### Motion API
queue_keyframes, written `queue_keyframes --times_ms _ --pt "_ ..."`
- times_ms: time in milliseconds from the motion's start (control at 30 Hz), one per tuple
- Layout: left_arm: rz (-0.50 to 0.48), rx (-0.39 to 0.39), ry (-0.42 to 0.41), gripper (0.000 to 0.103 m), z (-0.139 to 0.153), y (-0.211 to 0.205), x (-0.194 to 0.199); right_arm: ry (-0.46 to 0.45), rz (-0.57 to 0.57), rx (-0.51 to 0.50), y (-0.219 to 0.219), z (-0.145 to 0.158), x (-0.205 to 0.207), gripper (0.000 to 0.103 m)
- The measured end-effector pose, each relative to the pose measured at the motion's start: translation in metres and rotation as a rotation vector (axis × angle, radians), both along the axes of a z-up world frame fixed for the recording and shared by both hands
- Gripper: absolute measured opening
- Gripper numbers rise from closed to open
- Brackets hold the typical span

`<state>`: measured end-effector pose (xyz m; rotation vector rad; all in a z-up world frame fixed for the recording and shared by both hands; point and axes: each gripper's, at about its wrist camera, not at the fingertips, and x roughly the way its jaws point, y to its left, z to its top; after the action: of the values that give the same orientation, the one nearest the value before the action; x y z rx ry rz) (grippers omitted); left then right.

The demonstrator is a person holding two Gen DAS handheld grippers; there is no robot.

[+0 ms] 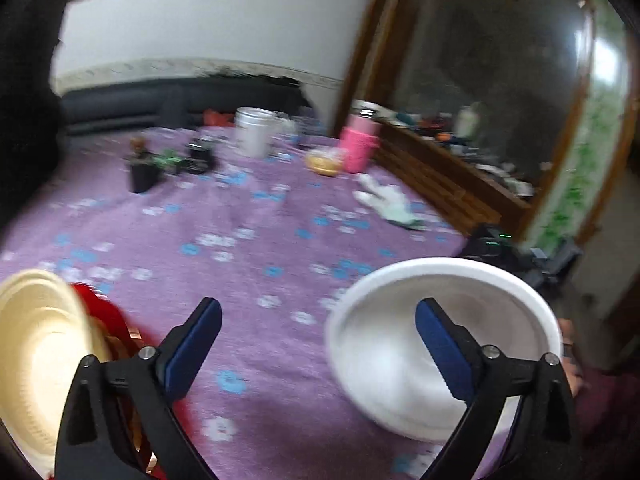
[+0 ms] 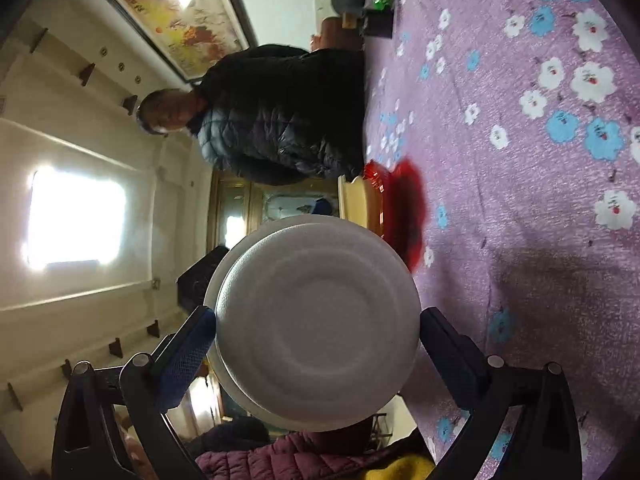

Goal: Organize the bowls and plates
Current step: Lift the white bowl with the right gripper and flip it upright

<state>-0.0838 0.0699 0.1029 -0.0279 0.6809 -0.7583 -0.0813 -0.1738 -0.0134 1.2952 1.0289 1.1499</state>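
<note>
left tool point(image 1: 318, 322): spread wide, nothing between
right tool point(image 2: 318, 330): pinching white bowl point(image 2: 316, 320)
cream plate point(image 1: 36, 356): on red tray point(image 1: 112, 320)

purple flower-print tablecloth point(image 1: 248, 240) covers table | white knit glove point(image 1: 390, 202) lies flat near far right edge | pink plastic lidded cup point(image 1: 357, 148) upright, just beside round yellow-orange item point(image 1: 325, 162), blurred | white cylindrical container point(image 1: 254, 131) at far side | black pot with small plant point(image 1: 141, 168) far left | person in black puffer jacket point(image 2: 276, 120) beside table | framed painting point(image 2: 176, 16) on wall
</note>
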Motion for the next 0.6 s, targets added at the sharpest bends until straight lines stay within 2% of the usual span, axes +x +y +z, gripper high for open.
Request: queue_keyframes --times_ms 100,233,300,367,400,433,467,500,600 --pt "-0.052 -0.02 0.015 0.098 -0.004 -0.009 0.003 -0.014 0.046 0.041 0.005 -0.002 0.001 0.103" --pt "-0.126 -0.033 0.091 0.098 -0.011 -0.023 0.006 0.018 0.067 0.055 0.012 -0.013 0.005 0.103" --pt "-0.139 -0.038 0.167 0.085 -0.018 -0.026 0.009 0.038 0.043 0.025 0.008 -0.019 0.009 0.103" --pt "-0.103 0.0 0.211 0.056 -0.025 -0.028 0.013 0.041 -0.014 -0.054 -0.002 -0.019 0.012 0.103" --pt "-0.078 0.03 0.24 0.049 -0.031 -0.029 0.017 0.036 -0.03 -0.078 -0.005 -0.017 0.014 0.103" --pt "-0.057 0.044 0.278 0.033 -0.038 -0.029 0.022 0.025 -0.057 -0.121 -0.009 -0.013 0.015 0.103" --pt "-0.035 0.043 0.325 0.025 -0.045 -0.028 0.028 0.017 -0.121 -0.184 -0.017 -0.007 0.016 0.103" --pt "0.006 0.035 0.372 0.025 -0.054 -0.024 0.034 0.02 -0.171 -0.231 -0.023 -0.005 0.017 0.103" --pt "0.111 0.055 0.404 0.029 -0.067 -0.02 0.044 0.024 -0.287 -0.373 -0.039 0.004 0.023 0.103"
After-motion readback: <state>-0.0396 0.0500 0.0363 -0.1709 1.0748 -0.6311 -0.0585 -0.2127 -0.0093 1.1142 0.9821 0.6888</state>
